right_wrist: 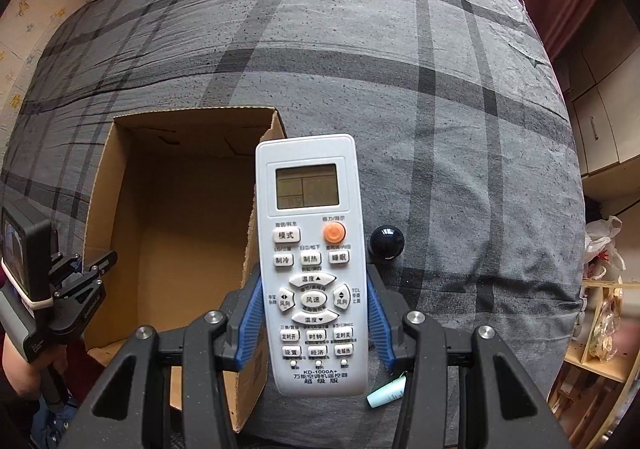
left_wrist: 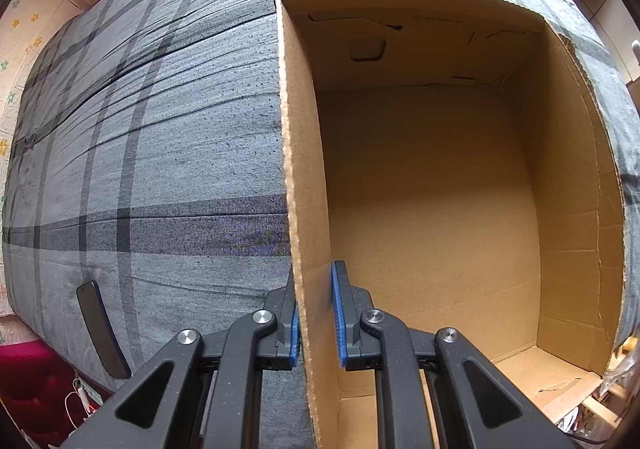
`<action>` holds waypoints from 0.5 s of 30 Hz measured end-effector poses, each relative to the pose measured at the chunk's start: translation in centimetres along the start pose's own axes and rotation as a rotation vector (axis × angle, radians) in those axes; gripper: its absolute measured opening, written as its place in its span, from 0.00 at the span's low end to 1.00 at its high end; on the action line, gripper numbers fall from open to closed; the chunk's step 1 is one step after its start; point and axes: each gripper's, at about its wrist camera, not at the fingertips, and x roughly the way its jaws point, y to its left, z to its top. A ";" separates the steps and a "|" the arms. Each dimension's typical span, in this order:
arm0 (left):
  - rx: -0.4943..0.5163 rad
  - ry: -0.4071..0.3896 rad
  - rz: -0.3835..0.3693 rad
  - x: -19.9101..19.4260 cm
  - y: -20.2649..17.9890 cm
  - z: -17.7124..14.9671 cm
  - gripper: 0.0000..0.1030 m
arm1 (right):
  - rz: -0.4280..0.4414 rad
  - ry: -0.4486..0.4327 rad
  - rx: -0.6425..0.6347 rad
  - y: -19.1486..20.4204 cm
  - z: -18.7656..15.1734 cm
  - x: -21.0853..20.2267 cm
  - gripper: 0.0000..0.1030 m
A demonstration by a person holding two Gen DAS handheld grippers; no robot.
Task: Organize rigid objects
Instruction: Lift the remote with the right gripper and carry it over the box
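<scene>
My right gripper clamps the remote; my left gripper pinches the box wall. I'd carry the remote left, lowering it flat inside.

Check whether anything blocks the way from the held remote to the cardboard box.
Nothing visible does. The right gripper holds the remote just right of the box, whose top is open and inside bare.
</scene>
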 end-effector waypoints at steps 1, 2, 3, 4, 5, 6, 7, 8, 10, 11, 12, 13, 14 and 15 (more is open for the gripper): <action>-0.001 -0.001 0.001 0.0 0.0 0.0 0.13 | 0.003 -0.003 -0.009 0.4 0.1 -0.1 0.49; 0.000 -0.001 0.002 0.0 0.0 0.0 0.13 | 0.007 -0.004 -0.016 0.8 0.2 -0.1 0.49; 0.000 -0.001 0.002 0.0 -0.1 0.0 0.13 | 0.010 -0.006 -0.024 1.3 0.3 -0.2 0.49; 0.000 -0.002 0.001 0.0 -0.1 -0.1 0.13 | 0.012 -0.007 -0.032 1.7 0.4 -0.2 0.49; -0.001 -0.003 -0.001 0.0 -0.1 -0.1 0.13 | 0.015 -0.008 -0.040 2.1 0.5 -0.2 0.49; -0.002 -0.003 -0.003 0.0 0.0 -0.1 0.13 | 0.020 -0.007 -0.046 2.5 0.5 -0.2 0.49; -0.004 -0.003 -0.005 0.0 0.0 -0.1 0.13 | 0.025 -0.006 -0.051 2.9 0.6 -0.2 0.49; -0.005 -0.003 -0.006 0.0 0.0 -0.1 0.13 | 0.029 -0.005 -0.057 3.3 0.7 -0.1 0.49; -0.007 -0.004 -0.008 -0.1 0.1 -0.1 0.13 | 0.044 -0.003 -0.068 4.0 0.8 0.0 0.49; -0.007 -0.006 -0.007 -0.1 0.0 -0.1 0.13 | 0.050 -0.003 -0.074 4.4 0.9 0.1 0.49; -0.006 -0.007 -0.006 -0.1 0.0 -0.1 0.13 | 0.053 -0.003 -0.083 4.9 1.0 0.2 0.49; -0.007 -0.008 -0.007 -0.1 0.0 -0.1 0.13 | 0.055 -0.002 -0.093 5.4 1.1 0.3 0.49; -0.009 -0.008 -0.008 -0.1 0.0 -0.2 0.13 | 0.058 0.000 -0.101 5.8 1.2 0.5 0.49; -0.011 -0.008 -0.010 -0.1 0.1 -0.2 0.13 | 0.062 0.003 -0.109 6.2 1.2 0.6 0.49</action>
